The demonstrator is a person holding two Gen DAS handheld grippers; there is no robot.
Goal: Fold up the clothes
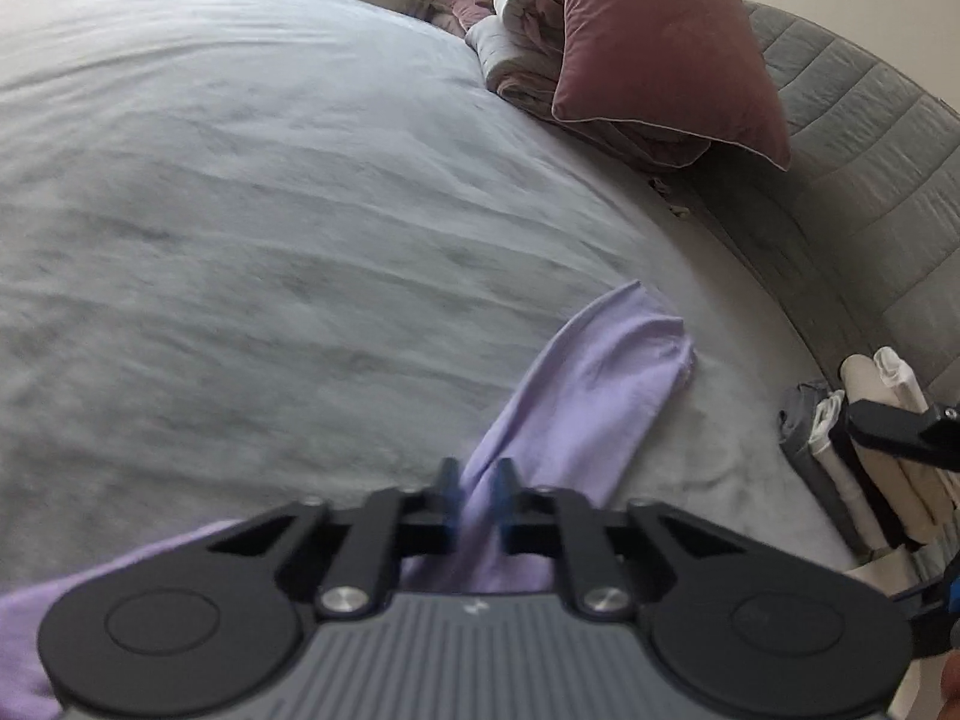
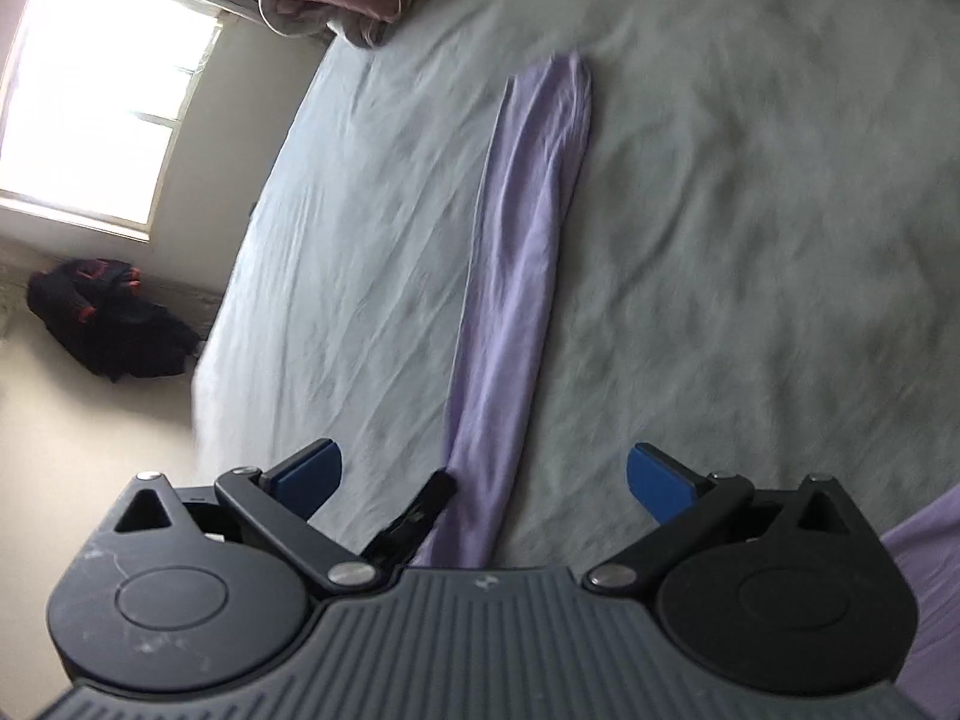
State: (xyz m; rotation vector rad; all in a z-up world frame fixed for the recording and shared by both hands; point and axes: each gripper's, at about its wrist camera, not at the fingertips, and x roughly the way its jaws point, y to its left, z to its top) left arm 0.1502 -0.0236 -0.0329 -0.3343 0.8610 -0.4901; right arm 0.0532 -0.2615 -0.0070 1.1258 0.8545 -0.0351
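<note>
Nearest, the left claw (image 1: 477, 495) stands almost fully closed, its blue pads (image 1: 499, 498) pinched on a gathered ridge of the lilac garment (image 1: 600, 384). More of that cloth spreads beneath and to the left of the claw body, reaching the lower edge of the left wrist view. From the pinch the lilac sleeve runs up and right across the grey bedsheet (image 1: 240, 210) and ends in a rounded cuff, short of the bed's right edge. Beside that edge, at far right, a stack of pale folded fabrics (image 1: 864, 420) stands against the quilted grey headboard (image 1: 870, 138), and part of the other black tool shows there. Farther off, a maroon cushion (image 1: 654, 42) leans on a rolled blanket (image 1: 522, 30) at the far corner. Left of the sleeve the sheet lies bare and broad, though blurred.

In the right wrist view the right claw (image 2: 483, 480) is wide open with nothing between its blue pads (image 2: 309, 474); whether they touch the sheet cannot be told. The lilac garment (image 2: 522, 252) lies as a long narrow strip running from between the open fingers away up the bedsheet (image 2: 750, 240), and a second lilac patch sits at the lower right corner. A black fingertip of the other tool touches the strip's near end. Left of the strip the mattress edge falls to the pale floor, where a dark bag (image 2: 108, 318) rests under a bright window (image 2: 102, 102).
</note>
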